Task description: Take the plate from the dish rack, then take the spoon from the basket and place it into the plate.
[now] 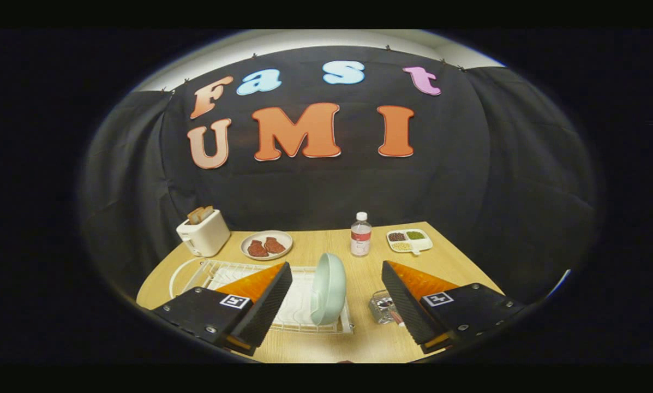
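From my remote seat, the wooden tabletop (326, 248) spreads out ahead, backed by the booth's black cloth wall. The white wire dish rack (304, 305) lies along the near side, partly behind my left finger. My claw (337, 297) hangs above the near edge with its fingers spread wide, gripping nothing. The pale green plate (328, 289) stands on edge at the rack's right end — it sits in the gap between the two fingers, touched by neither.

At the far left corner stands a cream toaster (203, 233) with slices of bread (199, 214) poking out of its top. Just to its right rests a round dish (266, 244) carrying two reddish-brown pieces of food. A clear water bottle (360, 234) with a white cap stands upright behind the plate, and beyond it, toward the far right corner, lies a small divided tray (409, 240) with dark, green and pale fillings.

A small wire basket (382, 307) sits just beside the rack, tight against my right finger — something slim with a reddish handle lies in it, too hidden for me to identify.
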`<state>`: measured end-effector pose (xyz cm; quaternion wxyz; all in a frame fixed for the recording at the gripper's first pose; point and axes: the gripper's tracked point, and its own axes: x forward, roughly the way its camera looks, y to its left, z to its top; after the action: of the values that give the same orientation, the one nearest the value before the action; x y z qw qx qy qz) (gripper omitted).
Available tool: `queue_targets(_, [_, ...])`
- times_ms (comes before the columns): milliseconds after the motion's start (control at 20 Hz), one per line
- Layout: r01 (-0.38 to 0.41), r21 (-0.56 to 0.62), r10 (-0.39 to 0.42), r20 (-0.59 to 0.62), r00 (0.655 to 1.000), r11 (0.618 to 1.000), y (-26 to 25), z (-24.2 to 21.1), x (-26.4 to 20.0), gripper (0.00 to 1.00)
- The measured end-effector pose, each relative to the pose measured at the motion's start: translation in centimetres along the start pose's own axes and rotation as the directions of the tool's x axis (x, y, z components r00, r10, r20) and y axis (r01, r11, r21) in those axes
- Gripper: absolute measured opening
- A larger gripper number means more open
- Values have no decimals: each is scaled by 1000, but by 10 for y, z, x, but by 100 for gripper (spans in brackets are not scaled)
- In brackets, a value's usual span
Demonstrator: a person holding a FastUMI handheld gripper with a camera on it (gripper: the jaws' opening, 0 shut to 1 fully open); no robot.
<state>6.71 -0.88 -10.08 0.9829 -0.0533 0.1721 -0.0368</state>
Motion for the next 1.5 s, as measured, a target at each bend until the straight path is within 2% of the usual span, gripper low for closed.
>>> queue_targets(350, [12,-25,-15,-135,991,1000,10,-41,43,99])
queue_targets(700, [12,-33,-21,-267,964,999,23,-76,77,99])
queue_targets(900, [57,-37,-66,-316,947,998,19,-89,89,97])
queue_targets(1100, [53,-16,-55,-375,925,998,23,-104,98,84])
queue_targets(1150, [52,-18,-55,-389,920,998,23,-108,100,77])
queue_targets(1300, [73,-50,-87,-401,912,996,16,-110,104,63])
queue_targets(1400, [107,-59,-122,-405,906,993,9,-110,104,48])
queue_targets(1500, [126,-37,-130,-416,900,991,8,-110,104,41])
